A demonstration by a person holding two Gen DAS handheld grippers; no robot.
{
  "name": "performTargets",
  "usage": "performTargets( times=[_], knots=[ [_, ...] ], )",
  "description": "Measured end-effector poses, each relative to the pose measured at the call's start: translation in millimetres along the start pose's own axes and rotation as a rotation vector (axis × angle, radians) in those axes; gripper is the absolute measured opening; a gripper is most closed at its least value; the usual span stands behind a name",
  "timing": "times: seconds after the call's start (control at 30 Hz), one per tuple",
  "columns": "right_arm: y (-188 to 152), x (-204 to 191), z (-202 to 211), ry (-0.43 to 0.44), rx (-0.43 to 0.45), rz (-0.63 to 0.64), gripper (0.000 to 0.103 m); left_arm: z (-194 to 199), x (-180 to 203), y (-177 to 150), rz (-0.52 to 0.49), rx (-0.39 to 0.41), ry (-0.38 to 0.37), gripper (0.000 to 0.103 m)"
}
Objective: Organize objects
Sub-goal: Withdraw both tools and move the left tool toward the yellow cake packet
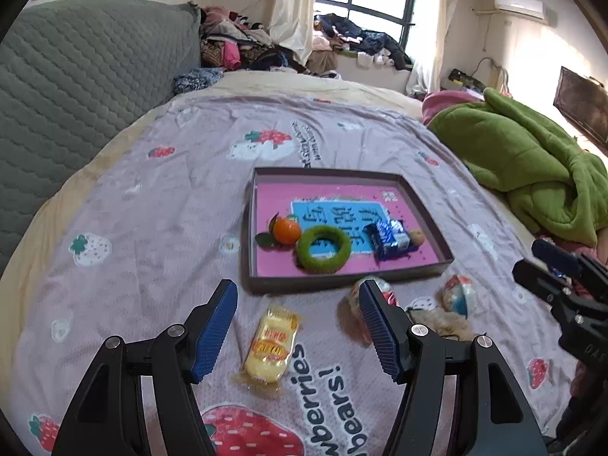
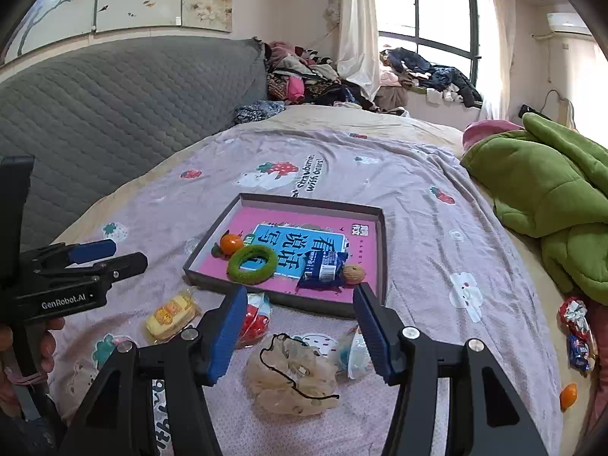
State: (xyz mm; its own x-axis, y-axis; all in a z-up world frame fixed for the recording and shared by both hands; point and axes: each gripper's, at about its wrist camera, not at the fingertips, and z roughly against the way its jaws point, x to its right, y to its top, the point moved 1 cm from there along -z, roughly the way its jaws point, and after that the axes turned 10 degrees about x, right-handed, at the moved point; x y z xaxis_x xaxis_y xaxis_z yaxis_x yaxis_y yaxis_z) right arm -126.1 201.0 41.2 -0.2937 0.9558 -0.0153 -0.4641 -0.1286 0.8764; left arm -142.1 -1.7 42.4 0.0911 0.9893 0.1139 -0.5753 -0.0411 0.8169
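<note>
Just short of the tray (image 1: pixel 344 275), the yellow snack pack (image 1: pixel 271 344) lies lengthwise between the empty, spread left tool (image 1: pixel 298 328), while the right tool (image 2: pixel 300 328), also apart, frames the beige scrunchie (image 2: pixel 292 376).

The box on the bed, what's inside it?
Inside the box are an orange with leaves, a fuzzy green ring, a blue snack packet and a walnut. They lie on a pink book, hiding part of its cover.

The left tongs (image 2: pixel 110 256) body carries "GenRobot.AI" in white. The bedsheet (image 2: pixel 418 190) print reads "with bears!" in the right wrist view and, upside down, "berries" in the left. Tray (image 2: pixel 383 250) characters: not reliably legible.
</note>
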Motion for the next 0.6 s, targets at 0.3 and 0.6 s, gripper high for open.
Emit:
performTargets(
  times=[0.3,0.6],
  knots=[
    [-4,-3,-4,0.002,-0.006,0.004,0.058,-10,8,-22,-0.032,-0.048,-0.016,0.068],
    [-14,-9,-14,0.008,-0.059,0.037,0.058,-20,3,-31,-0.049,-0.093,0.010,0.068]
  ],
)
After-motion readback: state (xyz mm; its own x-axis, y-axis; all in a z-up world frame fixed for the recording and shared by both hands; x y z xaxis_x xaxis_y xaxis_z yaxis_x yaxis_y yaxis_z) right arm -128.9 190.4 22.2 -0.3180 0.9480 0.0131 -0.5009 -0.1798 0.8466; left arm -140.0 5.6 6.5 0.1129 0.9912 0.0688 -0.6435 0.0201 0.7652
